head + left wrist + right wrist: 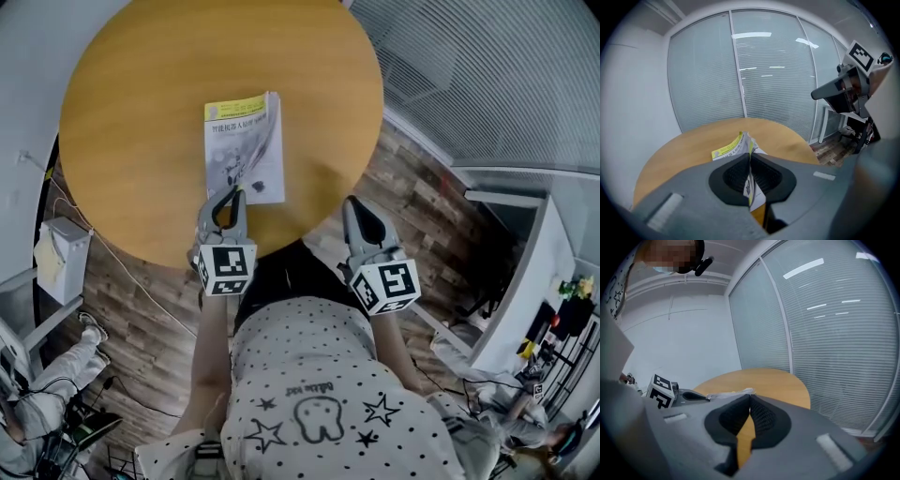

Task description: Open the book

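Note:
A thin book (pixel 244 145) with a yellow top band lies on the round wooden table (pixel 141 112), near its front edge. My left gripper (pixel 232 192) is at the book's near edge, shut on the cover. In the left gripper view the cover (pixel 749 185) runs edge-on between the pressed pads, lifted off the pages, with the yellow band (pixel 729 149) beyond. My right gripper (pixel 356 204) hovers at the table's front right edge, apart from the book. Its jaws (pixel 749 397) meet with nothing between them. The lifted cover (pixel 733 393) shows to its left.
A glass wall with blinds (pixel 773 70) stands behind the table. On the wood floor to the left are a white box (pixel 61 248), cables and another person's shoe (pixel 89 342). White furniture (pixel 525 309) stands to the right.

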